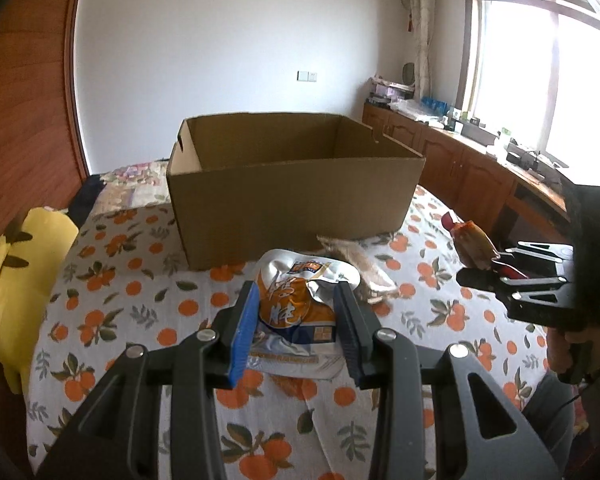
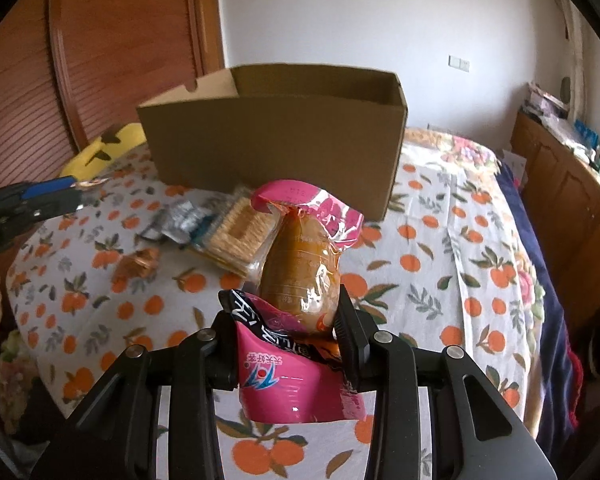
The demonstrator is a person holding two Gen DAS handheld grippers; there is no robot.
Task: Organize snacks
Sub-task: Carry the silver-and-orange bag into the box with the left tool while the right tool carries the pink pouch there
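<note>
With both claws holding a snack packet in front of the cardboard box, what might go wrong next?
1. The right claw pinches only the lower end of the pink plastic packet; its heavy brown top may tip or slip.
2. The left claw holds a crumpled orange-and-silver foil bag low, so it may catch the open brown cardboard box wall.

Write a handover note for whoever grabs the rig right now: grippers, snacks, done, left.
Left gripper: shut on the orange and silver snack packet, held above the bedspread.
Right gripper: shut on the pink packet with a brown snack inside, also off the bed.
Cardboard box: open, upright on the bed ahead of both grippers; its floor is not visible, so contents unknown.
Still on the bedspread by the box's near wall: a cracker pack, a crumpled silver wrapper, a small orange wrapper.
Done: both packets picked up.
Left: probably drop both in the box, then collect the loose items.
</note>
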